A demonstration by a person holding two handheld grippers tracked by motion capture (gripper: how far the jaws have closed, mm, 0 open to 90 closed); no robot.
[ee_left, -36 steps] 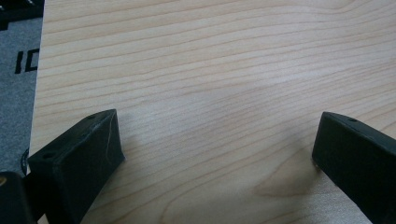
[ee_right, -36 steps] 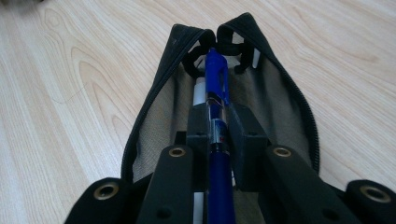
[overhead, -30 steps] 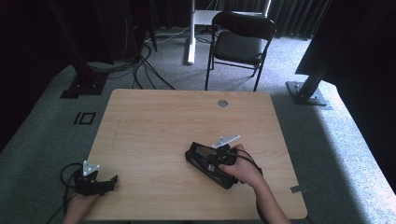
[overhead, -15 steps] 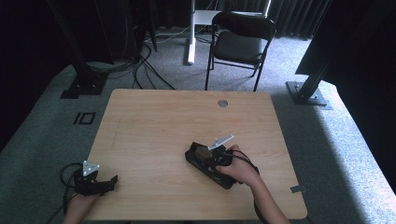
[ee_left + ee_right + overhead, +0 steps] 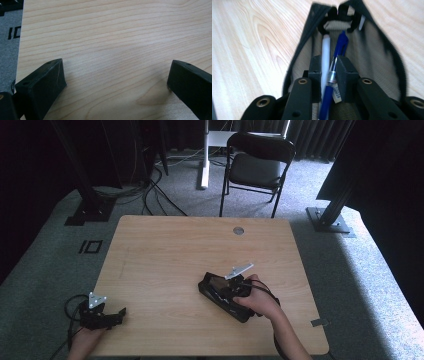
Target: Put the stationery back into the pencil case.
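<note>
Blue pen [image 5: 332,80] between right gripper [image 5: 329,67] fingers, inside ribbed fabric pouch [image 5: 374,57].

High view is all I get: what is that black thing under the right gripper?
Observer: An open black pouch, with a blue pen and a white pen lying inside.
Operator: Is either one held?
Observer: Both pens lie between the jaws of the right gripper, which have just been opening. I cannot tell whether the pads press on them.
Operator: And the other hand?
Observer: The left gripper is open over the bare table, with nothing between its jaws.
</note>
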